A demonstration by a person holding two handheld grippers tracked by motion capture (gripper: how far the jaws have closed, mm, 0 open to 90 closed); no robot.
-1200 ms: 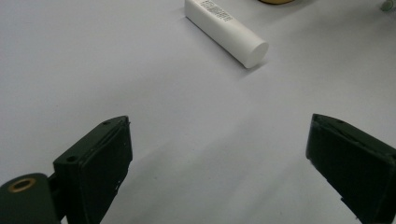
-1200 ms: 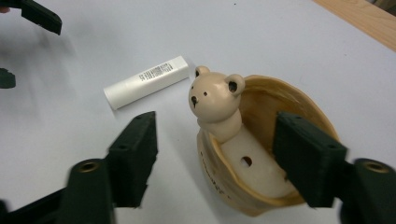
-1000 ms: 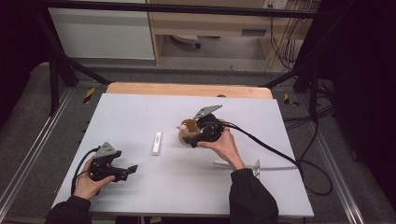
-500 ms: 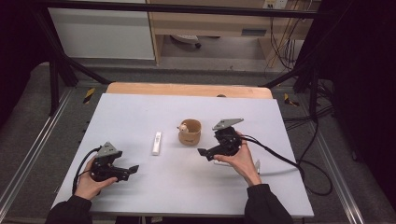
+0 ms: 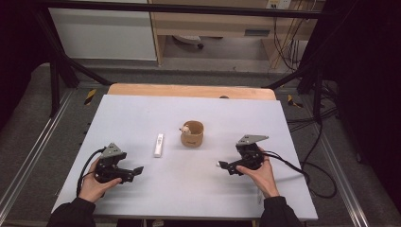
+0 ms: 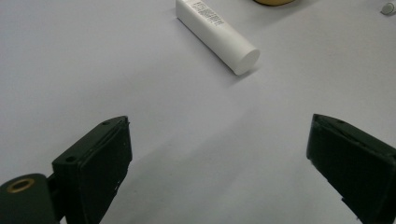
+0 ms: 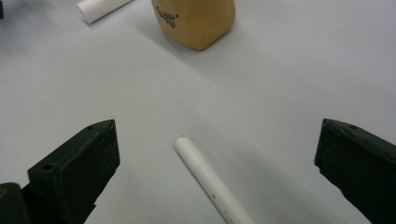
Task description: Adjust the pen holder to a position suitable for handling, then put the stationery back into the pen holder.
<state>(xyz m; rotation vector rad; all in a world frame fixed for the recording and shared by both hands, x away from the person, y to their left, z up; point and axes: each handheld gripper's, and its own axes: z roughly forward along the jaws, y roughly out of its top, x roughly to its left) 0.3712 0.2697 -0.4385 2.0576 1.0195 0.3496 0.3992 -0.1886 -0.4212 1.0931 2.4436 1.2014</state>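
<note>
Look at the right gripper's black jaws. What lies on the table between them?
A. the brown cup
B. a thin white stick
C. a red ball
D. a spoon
B: in the right gripper view a thin white stick lies on the table between the wide-open jaws of the right gripper, while the brown cup stands farther off.

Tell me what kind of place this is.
Likely a lab data-collection rig, not a home: a pale grey tabletop framed by black metal struts, loose black cables trailing over grey carpet, and hand-held grippers.
</note>
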